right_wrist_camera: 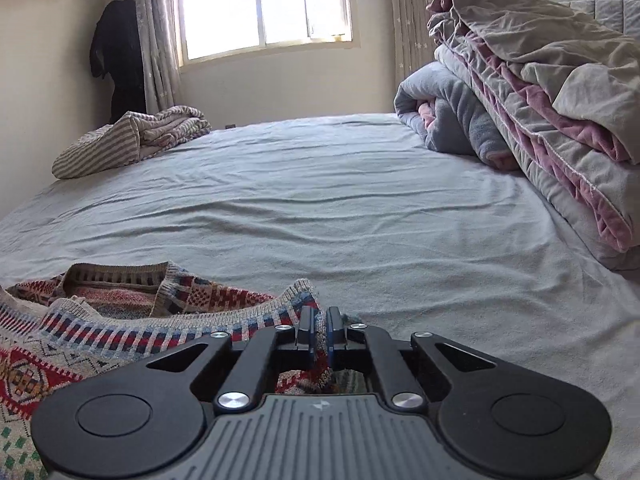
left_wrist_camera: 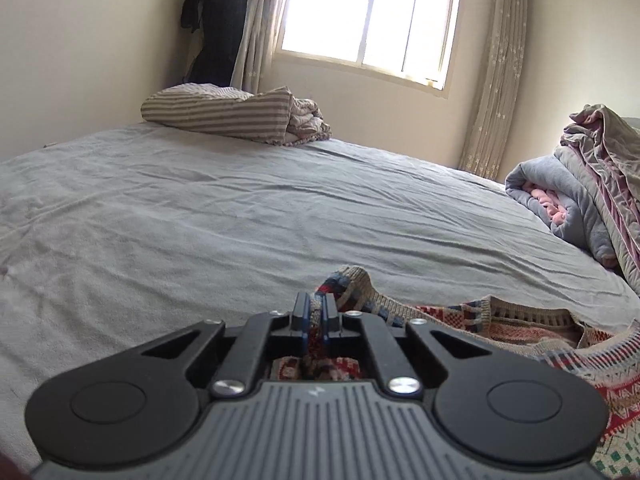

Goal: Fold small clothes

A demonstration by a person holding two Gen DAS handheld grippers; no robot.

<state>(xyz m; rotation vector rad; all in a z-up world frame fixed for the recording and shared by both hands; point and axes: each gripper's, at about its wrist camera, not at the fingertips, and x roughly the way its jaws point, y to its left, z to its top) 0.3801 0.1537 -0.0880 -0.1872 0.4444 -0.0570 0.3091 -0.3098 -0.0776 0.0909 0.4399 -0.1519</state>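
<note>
The small knitted sweater with red, blue and cream geometric bands (left_wrist_camera: 520, 320) lies spread on the grey bed sheet (left_wrist_camera: 240, 208), close in front of both cameras. The left tongs (left_wrist_camera: 316, 312) are pinched narrow on one raised corner of its ribbed edge, and the right tongs (right_wrist_camera: 320, 326) are pinched narrow on another raised corner of the striped ribbing.

The knit looks soft, limp and fairly light. It will probably sag between the two grips and stretch if pulled hard. The ribbed edge seems thick enough for the pads to hold without slipping, so corners and hems are the sensible places to take it.

The left wrist view shows the garment running off to the right, with its open neckline (left_wrist_camera: 532, 320). The right wrist view shows the diamond-patterned body (right_wrist_camera: 36, 372) at left, and shows far more of the stacked grey and pink quilts (right_wrist_camera: 540, 100). Both views show the striped folded blanket (right_wrist_camera: 120, 144) by the window (right_wrist_camera: 264, 4).
</note>
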